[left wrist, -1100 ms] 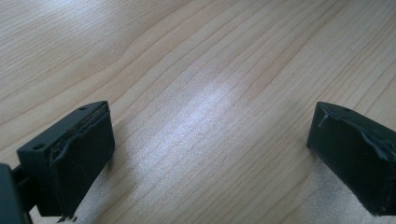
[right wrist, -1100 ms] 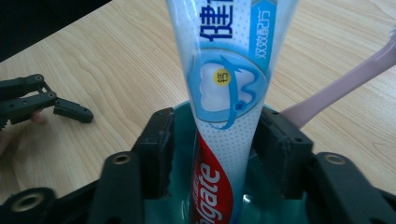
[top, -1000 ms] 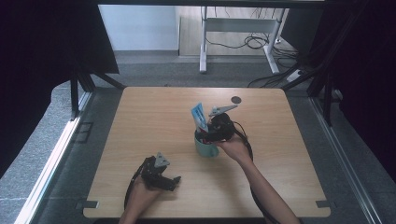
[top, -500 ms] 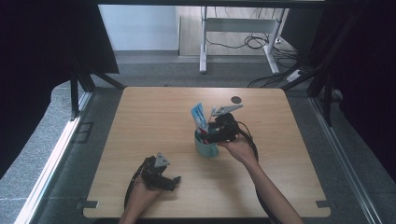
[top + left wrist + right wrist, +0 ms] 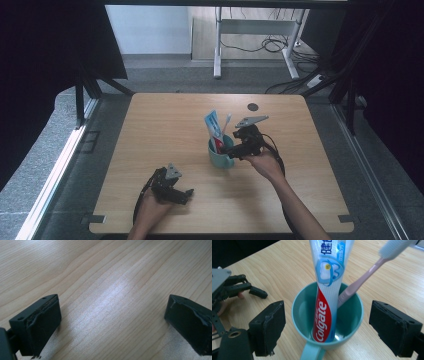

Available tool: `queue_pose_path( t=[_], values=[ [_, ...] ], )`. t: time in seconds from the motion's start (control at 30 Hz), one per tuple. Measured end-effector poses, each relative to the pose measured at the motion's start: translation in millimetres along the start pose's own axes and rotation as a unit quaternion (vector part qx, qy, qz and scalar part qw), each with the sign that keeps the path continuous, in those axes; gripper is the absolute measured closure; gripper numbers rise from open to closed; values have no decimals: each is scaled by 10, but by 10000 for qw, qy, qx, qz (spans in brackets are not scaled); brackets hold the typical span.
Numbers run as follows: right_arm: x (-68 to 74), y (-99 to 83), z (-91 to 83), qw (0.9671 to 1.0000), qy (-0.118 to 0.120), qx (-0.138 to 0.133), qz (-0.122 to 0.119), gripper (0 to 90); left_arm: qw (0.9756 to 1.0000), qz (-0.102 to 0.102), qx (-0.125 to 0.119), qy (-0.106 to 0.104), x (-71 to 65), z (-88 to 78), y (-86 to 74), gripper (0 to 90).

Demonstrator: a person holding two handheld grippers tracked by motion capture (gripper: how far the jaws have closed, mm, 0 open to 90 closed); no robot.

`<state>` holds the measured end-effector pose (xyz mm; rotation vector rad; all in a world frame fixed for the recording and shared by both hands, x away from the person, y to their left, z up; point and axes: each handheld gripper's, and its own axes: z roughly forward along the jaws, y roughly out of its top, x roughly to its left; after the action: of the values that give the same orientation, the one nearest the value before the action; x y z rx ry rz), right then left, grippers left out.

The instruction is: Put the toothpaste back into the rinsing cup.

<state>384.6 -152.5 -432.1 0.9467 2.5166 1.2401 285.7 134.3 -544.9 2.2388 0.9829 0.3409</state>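
Note:
A teal mug (image 5: 221, 155) (image 5: 352, 315) stands mid-table with a Colgate toothpaste tube (image 5: 213, 127) (image 5: 324, 302) and a pink toothbrush (image 5: 226, 122) (image 5: 362, 282) upright in it. My right gripper (image 5: 235, 149) (image 5: 331, 328) sits just right of the mug, pointing at it. Its jaws have just been opening and stand wide on either side of the mug, with the pads clear of its wall. My left gripper (image 5: 184, 194) (image 5: 112, 325) rests open on bare wood near the front edge, with nothing between its fingers.
A small dark disc (image 5: 253, 106) lies near the far edge of the wooden table (image 5: 150, 130). The left hand and its gripper (image 5: 237, 287) lie beyond the mug in the right gripper view. Desk legs and cables stand on the floor past the table.
My right gripper has drawn back a little to the right from the mug's top, and its jaws are wider. The toothbrush now stands free in the mug. The left gripper has not moved.

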Motion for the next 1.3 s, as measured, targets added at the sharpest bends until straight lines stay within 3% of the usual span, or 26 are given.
queue_pose_path(
  t=[0.6, 1.3],
  values=[
    [16, -199, -207, 9991, -264, 150, -279, 12, 10000, -3, -4, -1, 0, 1, 0, 7],
    [-83, -552, -474, 9982, -536, 85, -237, 0, 10000, -13, -25, 3, -2, 4, -1, 7]
  ],
)
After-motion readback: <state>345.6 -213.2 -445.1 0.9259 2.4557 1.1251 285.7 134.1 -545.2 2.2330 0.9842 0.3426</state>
